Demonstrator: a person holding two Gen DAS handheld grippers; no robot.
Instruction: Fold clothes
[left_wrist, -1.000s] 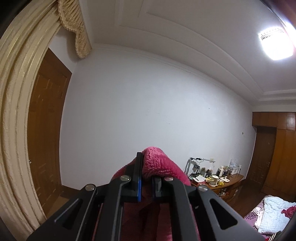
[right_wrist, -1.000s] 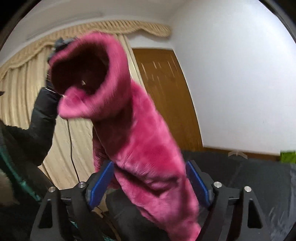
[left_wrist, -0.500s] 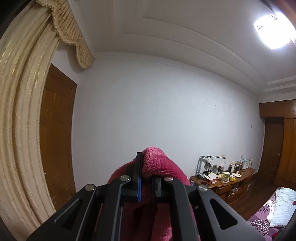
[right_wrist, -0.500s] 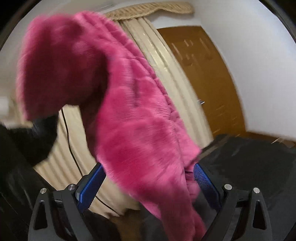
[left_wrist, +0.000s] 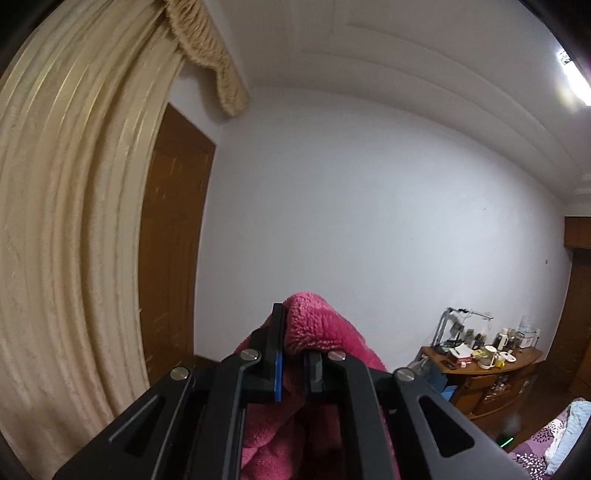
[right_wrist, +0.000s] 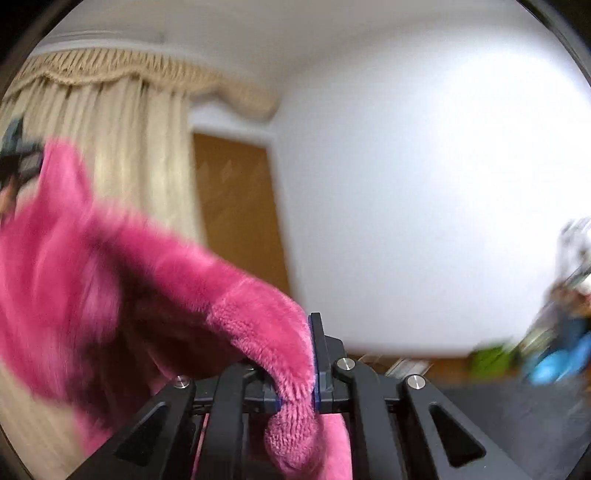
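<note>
Pink fleece garment (right_wrist: 155, 280) stretched between both, left gripper (left_wrist: 293, 354) clamped on one edge, right gripper (right_wrist: 295, 373) clamped on another, cream curtain (left_wrist: 74, 221) behind.

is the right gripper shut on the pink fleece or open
Shut. In the right wrist view, the right hand-held gripper has its jaws closed tight on a fold of the pink fleece garment, which trails off to the left.
</note>
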